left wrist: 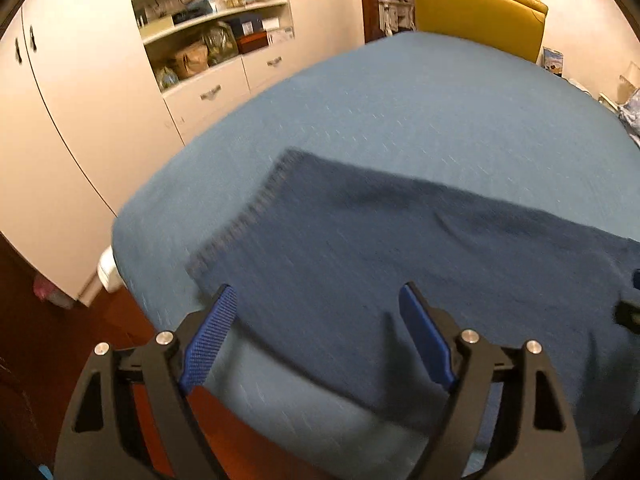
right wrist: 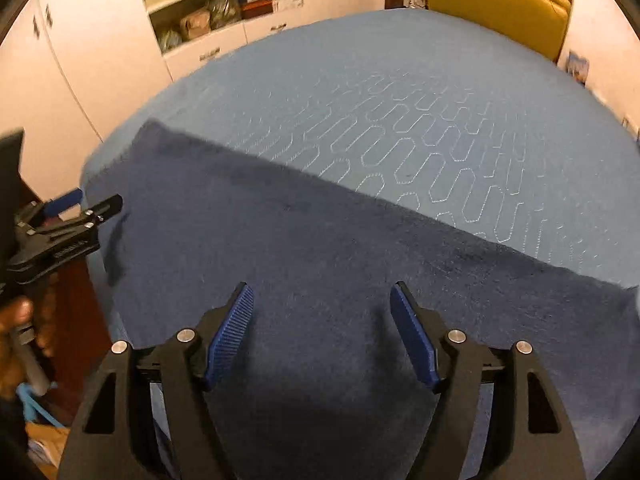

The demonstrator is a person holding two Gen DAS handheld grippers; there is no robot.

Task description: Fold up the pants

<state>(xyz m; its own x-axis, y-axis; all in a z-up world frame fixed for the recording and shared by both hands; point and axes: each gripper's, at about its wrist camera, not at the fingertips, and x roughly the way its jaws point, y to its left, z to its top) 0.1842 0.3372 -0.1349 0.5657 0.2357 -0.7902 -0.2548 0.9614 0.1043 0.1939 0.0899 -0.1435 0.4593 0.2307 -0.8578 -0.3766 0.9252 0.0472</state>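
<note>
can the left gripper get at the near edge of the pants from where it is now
Probably yes. The left gripper is open, holds nothing, and points over the dark blue pants lying flat on the blue bedcover. Nothing lies between its fingers and the cloth; the right gripper is off to the side.

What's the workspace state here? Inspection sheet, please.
Surface: light blue quilted bedspread on a bed.
Job's things: dark navy fabric pants lying flat across the near side; ribbed hem at the left end.
Clutter: nothing seen on the bed.
Grippers: left tongs open, above the pants; right tongs open, above the pants; neither holds cloth.
Cables: nothing seen.
Surroundings: yellow padded headboard; white wardrobe with open shelves, shelves crowded; reddish wood floor.
</note>
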